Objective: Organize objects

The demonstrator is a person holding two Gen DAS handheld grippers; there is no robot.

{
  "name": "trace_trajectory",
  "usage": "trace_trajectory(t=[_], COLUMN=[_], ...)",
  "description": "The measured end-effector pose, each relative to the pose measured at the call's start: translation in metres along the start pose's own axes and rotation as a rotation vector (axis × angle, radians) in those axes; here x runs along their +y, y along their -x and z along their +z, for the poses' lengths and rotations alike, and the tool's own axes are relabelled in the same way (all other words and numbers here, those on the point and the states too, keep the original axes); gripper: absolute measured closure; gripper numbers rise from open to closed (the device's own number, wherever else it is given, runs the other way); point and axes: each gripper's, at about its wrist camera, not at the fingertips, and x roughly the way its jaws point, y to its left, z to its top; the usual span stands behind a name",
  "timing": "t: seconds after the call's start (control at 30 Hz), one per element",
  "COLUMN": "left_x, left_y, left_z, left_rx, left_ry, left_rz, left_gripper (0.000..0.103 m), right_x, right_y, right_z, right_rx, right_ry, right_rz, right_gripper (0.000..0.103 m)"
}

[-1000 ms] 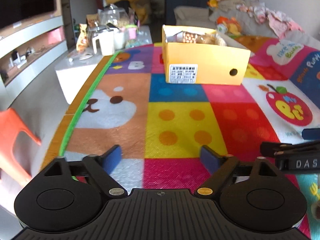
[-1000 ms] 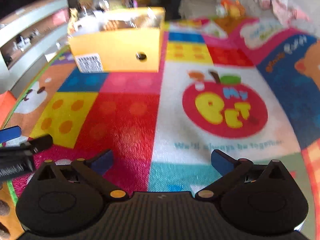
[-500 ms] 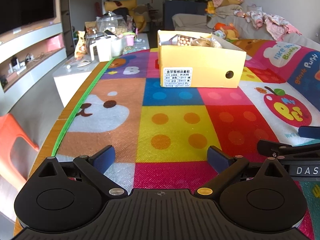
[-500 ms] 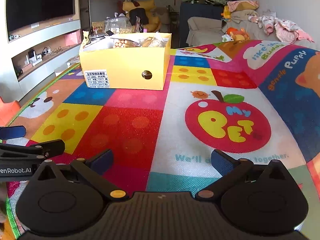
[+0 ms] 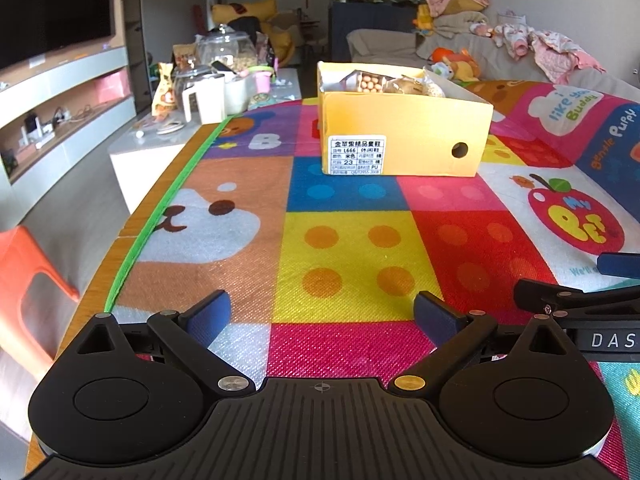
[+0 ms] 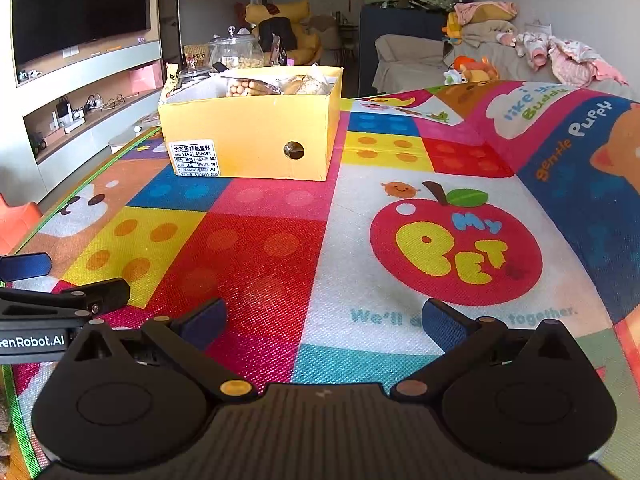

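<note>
A bright woven play mat (image 5: 348,256) printed with coloured squares, a bear face and a red apple reading "My Pet" covers the work surface; a green binding (image 5: 160,216) runs along its left edge over a strip of wood. On the far part of the mat stands an open yellow cardboard shoebox (image 5: 404,140) with a white printed label and a round finger hole on its near wall. Packets of snacks lie inside it, among them one of small round pale biscuits (image 6: 244,88).

Beyond the mat's left edge a low white side table (image 5: 136,148) carries a white jug, a lidded glass jar and small packets. A dark television (image 6: 80,8) hangs over a grey shelf unit, and a sofa (image 5: 480,52) heaped with pink clothes and soft toys fills the back right. An orange plastic chair (image 5: 28,280) sits low at the left.

The left gripper (image 5: 322,314) hovers low over the near mat with its blue-padded jaws spread wide and nothing between them. The right gripper (image 6: 324,320) sits just beside it, jaws likewise spread and empty; each shows only as a cut-off fingertip at the edge of the other's view.

The box's deeper contents are hidden by its walls, and the label's print is too small to read in full.
</note>
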Motion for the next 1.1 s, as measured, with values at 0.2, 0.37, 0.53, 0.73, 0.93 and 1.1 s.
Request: trace_trajectory(t=[0.2, 0.37, 0.53, 0.73, 0.93, 1.1], left_x=[-0.0005, 0.0005, 0.0001, 0.0007, -0.0001, 0.0000], left_y=[0.0015, 0.0020, 0.0021, 0.0022, 0.0022, 0.0024], left_z=[-0.0013, -0.0022, -0.0023, -0.0024, -0.0025, -0.0024], left_rx=[-0.003, -0.004, -0.004, -0.004, -0.004, -0.005], left_ry=[0.003, 0.001, 0.002, 0.002, 0.001, 0.002], left_rz=[-0.001, -0.003, -0.004, -0.004, -0.004, -0.004], left_gripper=[0.003, 0.003, 0.003, 0.003, 0.003, 0.003], right_x=[-0.0001, -0.0008, -0.0012, -0.0004, -0.0008, 0.0005], right_y=[0.0000, 0.0000, 0.0001, 0.0001, 0.0001, 0.0000], right_z=[0.0000, -0.0001, -0.0001, 0.0000, -0.0001, 0.0000], right_rx=[0.000, 0.000, 0.000, 0.000, 0.000, 0.000], right_ry=[0.000, 0.000, 0.000, 0.000, 0.000, -0.001], right_rz=[0.000, 0.000, 0.000, 0.000, 0.000, 0.000], right_gripper=[0.000, 0.000, 0.000, 0.000, 0.000, 0.000])
